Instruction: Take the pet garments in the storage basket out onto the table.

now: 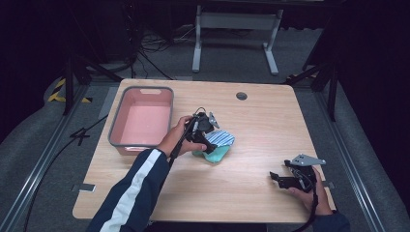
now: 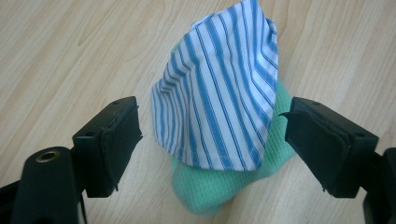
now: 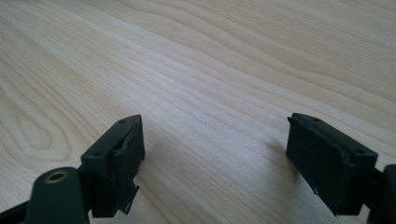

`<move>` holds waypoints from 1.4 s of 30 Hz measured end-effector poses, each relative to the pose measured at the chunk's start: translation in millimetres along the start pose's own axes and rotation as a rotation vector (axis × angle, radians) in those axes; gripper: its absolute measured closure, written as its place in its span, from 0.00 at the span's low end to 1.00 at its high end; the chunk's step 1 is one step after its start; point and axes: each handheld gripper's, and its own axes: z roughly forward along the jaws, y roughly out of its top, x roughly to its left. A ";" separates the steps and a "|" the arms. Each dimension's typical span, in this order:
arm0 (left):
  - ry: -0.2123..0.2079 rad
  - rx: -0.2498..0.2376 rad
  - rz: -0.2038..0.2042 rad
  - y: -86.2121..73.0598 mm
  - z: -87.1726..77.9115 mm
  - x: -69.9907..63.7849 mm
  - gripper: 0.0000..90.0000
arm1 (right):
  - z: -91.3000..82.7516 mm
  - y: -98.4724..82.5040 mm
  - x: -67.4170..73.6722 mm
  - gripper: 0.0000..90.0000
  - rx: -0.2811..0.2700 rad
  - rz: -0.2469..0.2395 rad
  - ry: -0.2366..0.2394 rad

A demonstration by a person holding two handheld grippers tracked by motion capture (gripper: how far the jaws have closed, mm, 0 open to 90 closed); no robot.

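Off to the left of the left gripper (image 1: 209, 145) sat a pink tub (image 1: 143, 91) with a grey rim, its floor bare. The gripper itself hung just over a small heap of cloth near the middle of the wooden table (image 1: 261, 125), and its jaws stood spread, with nothing pinched between them. Seen along those jaws, a blue-and-white striped cloth (image 2: 219, 93) lay straight ahead, draped over a green mesh cloth (image 2: 205, 193) that peeked out beneath it on the near edge and on the right. Neither black pad touched the fabric.

Both cloths looked light, soft and limp to me, the sort of thing that sags and folds the moment it leaves the table. The striped one seemed smooth and thin, so a pinch on a raised fold or on its near hem would probably hold best; a grab at the flat middle would likely catch the green one too.

Well away to the right, the right gripper (image 1: 285, 178) rested low over bare wood, jaws likewise wide apart and holding nothing.

I could read no label, brand or writing on the cloths, the tub or the grippers.
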 end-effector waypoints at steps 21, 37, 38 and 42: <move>0.060 -0.047 0.109 -41.6 -56.3 -29.8 0.23 | 0.0 0.0 0.0 0.22 0.000 0.000 0.000; 0.072 -0.050 0.132 -95.8 -71.1 -51.5 0.24 | 0.1 0.0 0.1 0.22 -0.001 0.000 -0.001; 0.066 -0.049 0.133 -99.8 -71.8 -52.7 0.24 | 0.1 0.0 0.2 0.22 -0.001 0.001 -0.001; 0.058 -0.037 0.135 -117.6 -73.1 -55.5 0.23 | 0.1 0.0 0.2 0.22 0.000 0.001 -0.001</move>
